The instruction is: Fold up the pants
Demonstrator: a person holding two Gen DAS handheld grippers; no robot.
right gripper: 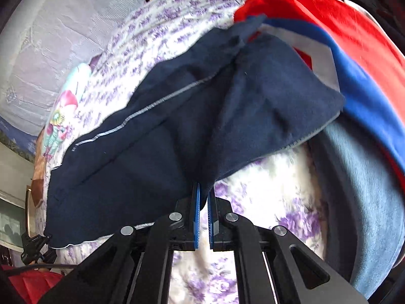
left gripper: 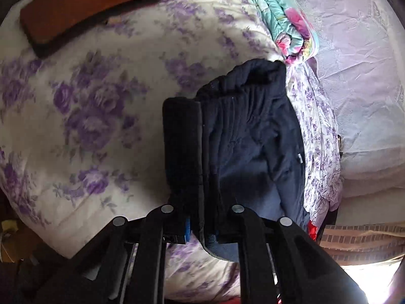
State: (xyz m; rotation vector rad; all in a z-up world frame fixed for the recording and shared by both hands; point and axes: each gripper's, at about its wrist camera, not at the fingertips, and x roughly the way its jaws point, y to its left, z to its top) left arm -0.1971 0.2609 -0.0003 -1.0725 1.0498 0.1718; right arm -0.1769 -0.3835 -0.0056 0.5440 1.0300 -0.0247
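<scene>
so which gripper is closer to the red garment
Right. The right gripper, shut on the navy pants, has the red garment just beyond it. The left gripper, also gripping the pants, sees only a red sliver at the pants' far edge.

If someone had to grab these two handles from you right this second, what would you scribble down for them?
Left gripper: shut on the dark navy fleece pants, pinching a thick bunched edge.
Right gripper: shut on the same pants, fabric caught between its blue pads.
Pants: lifted and draped over the white quilt with purple flowers; part of them lies toward the rolled teal floral blanket. A red, white and blue garment and a brown wooden board lie nearby.
Done: both edges gripped.
Left: lay the pants flat, fold them and let go.
</scene>
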